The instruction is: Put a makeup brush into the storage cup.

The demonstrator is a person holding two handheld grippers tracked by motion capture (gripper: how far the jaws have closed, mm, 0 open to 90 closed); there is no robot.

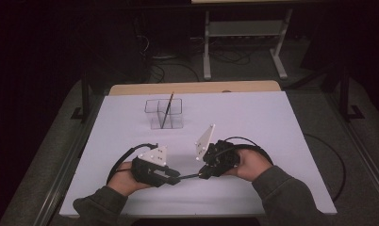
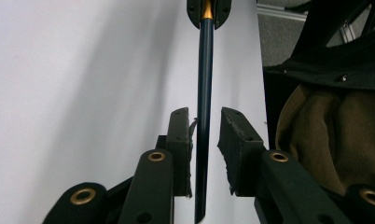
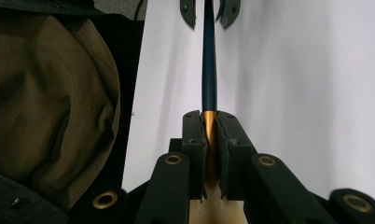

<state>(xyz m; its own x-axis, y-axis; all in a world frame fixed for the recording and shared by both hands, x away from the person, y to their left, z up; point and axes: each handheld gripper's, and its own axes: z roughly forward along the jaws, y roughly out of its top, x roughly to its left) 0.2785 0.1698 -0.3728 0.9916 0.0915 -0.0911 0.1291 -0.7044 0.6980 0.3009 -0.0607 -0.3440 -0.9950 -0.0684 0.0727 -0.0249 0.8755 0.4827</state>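
My right gripper [image 3: 212, 140] is clamped on the gold end of the pen [image 2: 204, 88], which hangs level between both hands above the table's [image 1: 272, 122] near edge. My left gripper's [image 2: 205, 140] jaws stand slightly apart around the dark barrel, one pad close against it, the other clear. I judge it light, stiff and smooth, so likely to slip or swivel. Best gripped across the barrel, well in from the tip.

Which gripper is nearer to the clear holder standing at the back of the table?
Neither clearly. The left gripper and the right gripper meet tip to tip on a dark pen, both in front of the clear holder, apart from it.
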